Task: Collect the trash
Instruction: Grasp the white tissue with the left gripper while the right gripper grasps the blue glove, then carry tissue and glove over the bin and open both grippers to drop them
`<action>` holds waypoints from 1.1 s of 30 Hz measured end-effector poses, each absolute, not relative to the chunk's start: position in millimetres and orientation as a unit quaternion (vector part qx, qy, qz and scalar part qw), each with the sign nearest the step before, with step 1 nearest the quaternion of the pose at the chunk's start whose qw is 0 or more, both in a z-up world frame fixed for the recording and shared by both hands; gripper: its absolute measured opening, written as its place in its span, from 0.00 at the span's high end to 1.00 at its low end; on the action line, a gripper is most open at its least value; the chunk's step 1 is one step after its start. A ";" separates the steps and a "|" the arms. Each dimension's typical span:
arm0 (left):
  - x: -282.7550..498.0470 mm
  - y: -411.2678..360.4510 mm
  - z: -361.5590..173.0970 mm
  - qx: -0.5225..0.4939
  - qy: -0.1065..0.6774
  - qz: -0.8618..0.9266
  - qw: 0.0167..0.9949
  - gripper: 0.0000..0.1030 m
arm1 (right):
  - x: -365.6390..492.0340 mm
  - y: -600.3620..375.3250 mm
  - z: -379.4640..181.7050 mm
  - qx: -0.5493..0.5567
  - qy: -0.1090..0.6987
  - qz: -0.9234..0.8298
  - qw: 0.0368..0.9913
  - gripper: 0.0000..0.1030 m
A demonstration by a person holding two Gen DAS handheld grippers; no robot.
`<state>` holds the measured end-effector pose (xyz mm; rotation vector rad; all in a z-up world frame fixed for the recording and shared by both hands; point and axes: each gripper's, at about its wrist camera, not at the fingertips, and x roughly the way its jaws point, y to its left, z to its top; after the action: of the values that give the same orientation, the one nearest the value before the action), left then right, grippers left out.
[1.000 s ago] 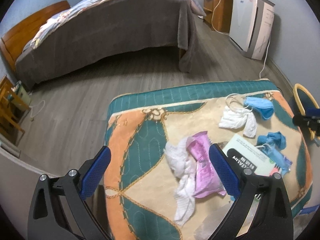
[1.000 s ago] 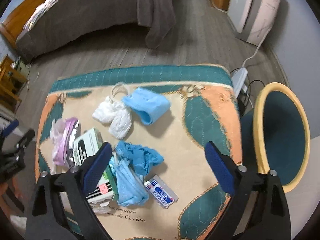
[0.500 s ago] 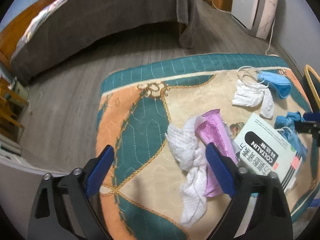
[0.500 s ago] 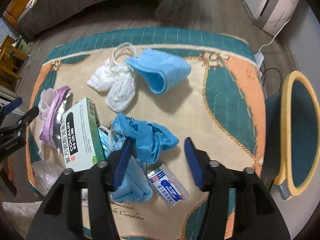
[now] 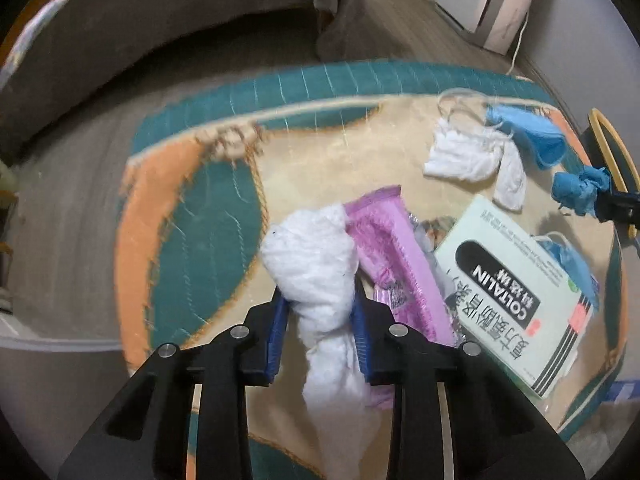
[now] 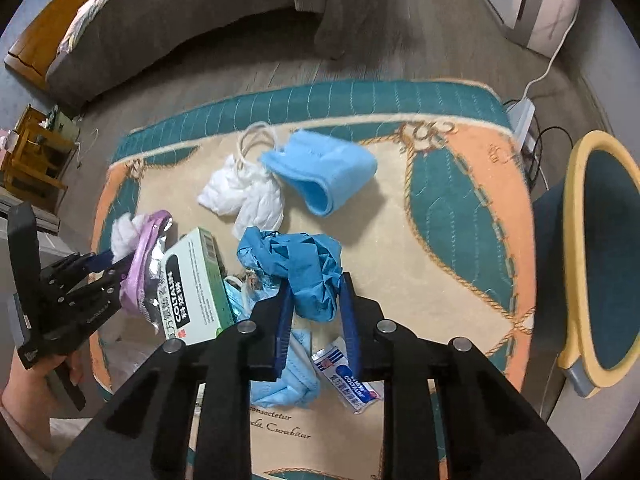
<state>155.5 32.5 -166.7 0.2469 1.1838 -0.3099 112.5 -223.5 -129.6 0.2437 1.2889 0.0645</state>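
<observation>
Left wrist view: left gripper (image 5: 320,312) closing its blue pads onto the white crumpled tissue (image 5: 316,268) – lying on the patterned mat (image 5: 176,248), touching the pink wrapper (image 5: 396,256).

Right wrist view: right gripper (image 6: 316,300) closing around and pinching the blue crumpled glove (image 6: 300,268) – resting mid-mat beside the green box (image 6: 192,284).

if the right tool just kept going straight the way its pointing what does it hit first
The right tool points steeply down, and its jaws have just been closing on the crumpled blue glove. Going on, it would likely press that glove into the patterned mat; the light blue mask lies close beneath, though depth is unclear.
</observation>
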 end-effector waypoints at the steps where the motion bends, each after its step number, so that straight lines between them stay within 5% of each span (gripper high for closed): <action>1: 154.1 33.3 -160.2 0.118 0.544 -0.142 0.819 0.70 | 110.7 -226.4 -124.9 0.116 0.594 0.027 0.795 0.79; 17: 80.3 7.9 -1.1 0.135 0.344 -0.162 0.915 0.71 | 58.8 -258.7 -19.7 0.118 0.474 -0.055 0.871 0.79; 33: 35.0 -58.7 14.0 0.112 0.330 -0.236 0.907 0.71 | 17.4 -288.6 4.9 0.150 0.423 -0.097 0.888 0.79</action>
<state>35.0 -58.7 14.0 0.2315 0.6811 -0.4872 17.4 -288.6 4.9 0.3120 0.8789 -0.2012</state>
